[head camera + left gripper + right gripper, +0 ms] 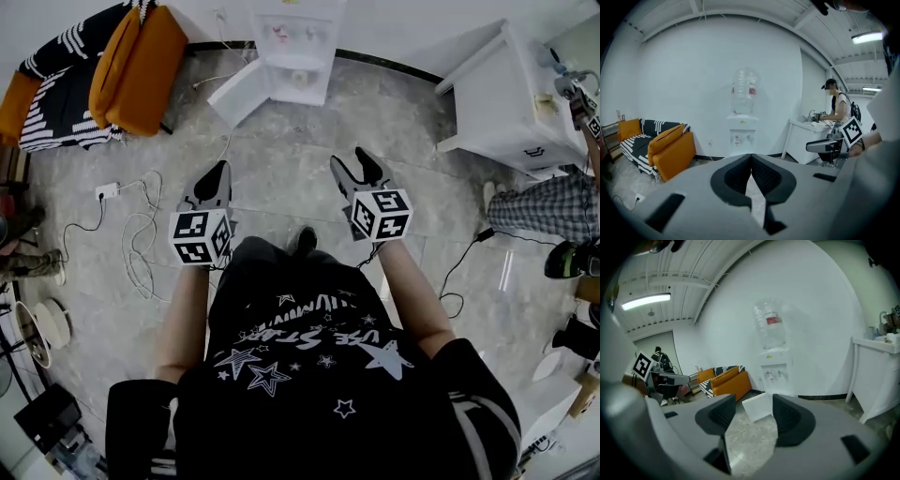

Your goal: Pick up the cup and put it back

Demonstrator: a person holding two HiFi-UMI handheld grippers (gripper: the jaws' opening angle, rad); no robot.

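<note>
Holds a two-jaw gripper in each hand, bare forearms stretched forward over a floor [281,187] of large pale grey tiles, matt and faintly veined like stone.

On the left gripper [219,171] [751,157], smooth grey moulded shell and dark ribbed pads; jaws pressed together, tips meeting in a thin seam, nothing clamped between.

On the right gripper [351,159] [751,408], the same grey shell and dark pads; jaws standing wide apart, with only tiled floor and a flat white panel showing through the gap.

At the back of each, a white cube [202,236] printed with black square markers.

Straight ahead against the plain white wall, a boxy white water dispenser [292,47] [742,133] [776,367]. Upended on top, a clear rounded plastic bottle [744,91] [771,326] with a red label. Low down, its cabinet door [239,94] [759,406] swung open, flat and white.

In the dispenser's recess, possibly the cup [300,77]: a small pale shape, too small to tell for certain. Well apart from both grippers, touched by neither.

Left of the dispenser, a sofa [66,94] [635,140] in black-and-white striped fabric with plump orange cushions [136,66] [670,145] [726,380].

To the right, a square-edged white table [511,94] [876,376].

On the tiles beside the left gripper, thin pale cables [141,234] in loose loops.

Below, a black T-shirt [309,375] with white stars.
</note>
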